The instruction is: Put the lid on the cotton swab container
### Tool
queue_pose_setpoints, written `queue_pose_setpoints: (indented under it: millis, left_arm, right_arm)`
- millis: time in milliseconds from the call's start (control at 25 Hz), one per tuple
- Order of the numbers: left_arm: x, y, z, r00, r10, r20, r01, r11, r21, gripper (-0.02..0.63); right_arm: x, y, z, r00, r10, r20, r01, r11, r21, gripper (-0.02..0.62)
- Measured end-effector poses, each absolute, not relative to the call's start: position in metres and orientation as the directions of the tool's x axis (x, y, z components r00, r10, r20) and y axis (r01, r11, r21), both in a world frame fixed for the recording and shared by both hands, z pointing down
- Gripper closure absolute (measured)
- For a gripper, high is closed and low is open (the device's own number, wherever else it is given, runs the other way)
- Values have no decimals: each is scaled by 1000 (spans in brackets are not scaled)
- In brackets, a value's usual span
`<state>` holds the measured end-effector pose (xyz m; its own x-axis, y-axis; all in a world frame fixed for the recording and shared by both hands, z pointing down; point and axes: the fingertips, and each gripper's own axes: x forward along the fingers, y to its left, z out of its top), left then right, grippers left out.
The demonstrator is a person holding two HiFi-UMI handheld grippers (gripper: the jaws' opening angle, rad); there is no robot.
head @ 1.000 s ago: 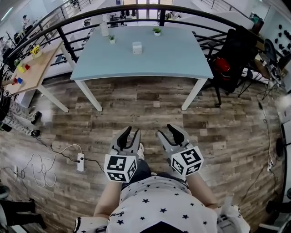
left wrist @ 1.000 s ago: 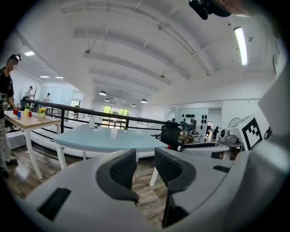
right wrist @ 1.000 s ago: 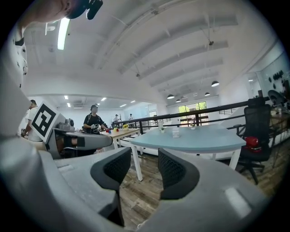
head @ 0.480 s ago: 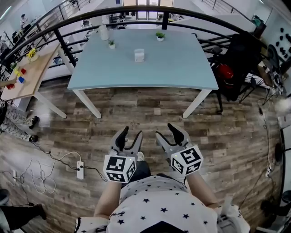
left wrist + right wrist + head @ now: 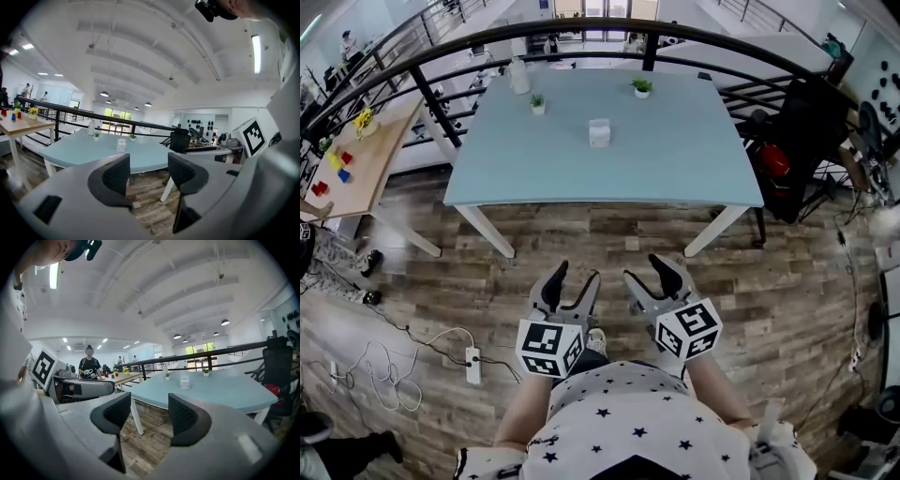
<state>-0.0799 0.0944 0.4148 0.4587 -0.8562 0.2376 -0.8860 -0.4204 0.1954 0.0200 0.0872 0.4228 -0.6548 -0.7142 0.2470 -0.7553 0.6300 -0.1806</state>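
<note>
The cotton swab container [image 5: 599,132] is a small white tub standing alone near the middle of the light blue table [image 5: 675,159]. It is also small and far off in the left gripper view [image 5: 121,145] and the right gripper view [image 5: 184,383]. I cannot make out a separate lid at this distance. Both grippers are held low in front of the person's body, over the wooden floor and well short of the table. The left gripper [image 5: 575,278] [image 5: 147,171] and the right gripper [image 5: 646,272] [image 5: 146,413] are both opening, with nothing between their jaws.
Two small potted plants [image 5: 538,103] [image 5: 641,86] and a bottle [image 5: 518,75] stand along the table's far edge. A black railing [image 5: 431,94] runs behind it. A black chair [image 5: 797,131] is at the right, a wooden table with coloured blocks [image 5: 337,159] at the left. A power strip [image 5: 472,365] and cables lie on the floor.
Both grippers' jaws have spread wider. The table and container sit lower and nearer in the head view, as the person has stepped towards them.
</note>
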Motion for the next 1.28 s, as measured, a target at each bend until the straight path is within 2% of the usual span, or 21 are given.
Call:
queue_pose_setpoints:
  millis: [560,880,1280]
  left_arm:
    - [-122,15,421,469,-850,241,-881,-433,189,374]
    - [-122,-12,430,474,-843,255,-878,-431,209,374]
    - [-120,-78,440,457,-851,259,-888,-420,189,374]
  right_arm:
    - [-27,11,426,-645,-721,253,-763,620,-180,364]
    - [-23,-13,436,-634,-721,281,-773,605,-192,364]
    - [-18,-85,439,-640,-727,248,-768,611,-191,364]
